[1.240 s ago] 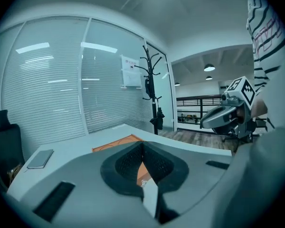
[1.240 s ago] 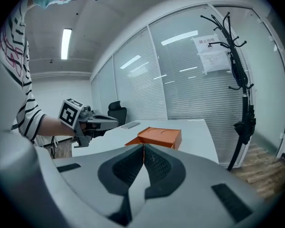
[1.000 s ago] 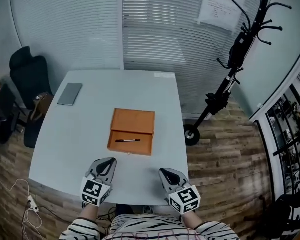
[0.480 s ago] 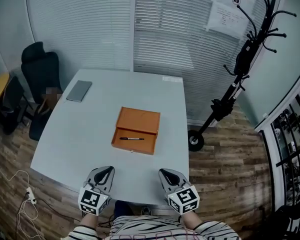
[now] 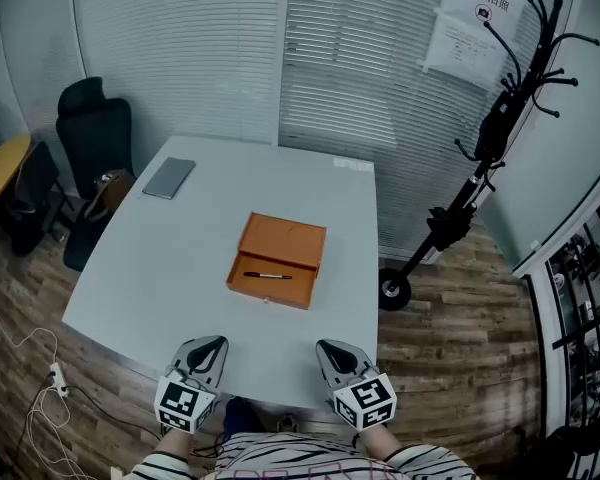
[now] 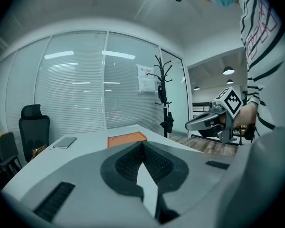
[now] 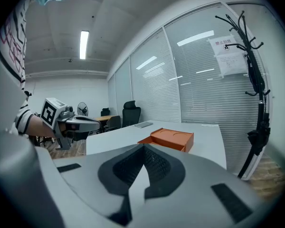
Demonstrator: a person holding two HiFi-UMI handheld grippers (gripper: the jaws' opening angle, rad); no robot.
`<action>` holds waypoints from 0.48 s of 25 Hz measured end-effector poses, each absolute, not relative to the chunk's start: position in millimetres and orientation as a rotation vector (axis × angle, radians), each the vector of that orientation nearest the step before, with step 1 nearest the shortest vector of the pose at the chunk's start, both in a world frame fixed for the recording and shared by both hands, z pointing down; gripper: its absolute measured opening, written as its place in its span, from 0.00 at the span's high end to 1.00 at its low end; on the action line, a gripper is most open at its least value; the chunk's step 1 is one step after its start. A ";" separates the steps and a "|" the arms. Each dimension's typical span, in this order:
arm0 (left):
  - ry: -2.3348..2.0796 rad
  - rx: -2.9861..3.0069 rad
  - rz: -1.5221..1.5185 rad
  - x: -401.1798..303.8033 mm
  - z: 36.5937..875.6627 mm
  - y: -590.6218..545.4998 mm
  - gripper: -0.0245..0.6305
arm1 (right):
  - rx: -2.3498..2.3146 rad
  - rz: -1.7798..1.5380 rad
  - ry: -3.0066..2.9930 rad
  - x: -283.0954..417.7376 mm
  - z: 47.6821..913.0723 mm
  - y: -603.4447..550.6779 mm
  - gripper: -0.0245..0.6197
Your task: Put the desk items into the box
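Note:
An open orange box (image 5: 277,261) lies at the middle of the pale table (image 5: 160,278), and a black pen (image 5: 267,275) rests in its near tray. A flat grey device (image 5: 169,178) sits at the table's far left. My left gripper (image 5: 212,342) and right gripper (image 5: 326,347) hover at the near edge, both shut and holding nothing, well short of the box. The left gripper view looks past its own jaw tips (image 6: 142,143) to the box (image 6: 127,138) and the other gripper (image 6: 204,122). From the right gripper (image 7: 143,146), the box (image 7: 168,137) stands ahead.
A black office chair (image 5: 95,128) and a brown bag (image 5: 105,193) stand left of the table. A black coat stand (image 5: 500,118) leans at the right, its wheeled base (image 5: 392,290) near the table's right edge. Cables and a power strip (image 5: 55,376) lie on the wooden floor.
The head view has shifted, so the table and box sit further right and higher. My left gripper has drawn back slightly toward the near edge. Both stay shut.

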State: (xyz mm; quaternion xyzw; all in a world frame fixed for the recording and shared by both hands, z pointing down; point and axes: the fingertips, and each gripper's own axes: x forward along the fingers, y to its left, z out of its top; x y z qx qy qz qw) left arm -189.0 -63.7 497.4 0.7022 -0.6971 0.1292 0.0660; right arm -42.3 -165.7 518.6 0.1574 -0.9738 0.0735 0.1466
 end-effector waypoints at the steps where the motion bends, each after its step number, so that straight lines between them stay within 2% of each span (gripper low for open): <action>1: -2.107 2.114 0.388 -189.1 497.7 -62.5 0.93 | 0.455 0.212 -2.804 -41.7 518.8 -165.3 0.92; 12: -2.110 2.105 0.368 -190.3 501.2 -66.1 0.93 | 0.480 0.225 -2.796 -40.5 522.8 -167.5 0.92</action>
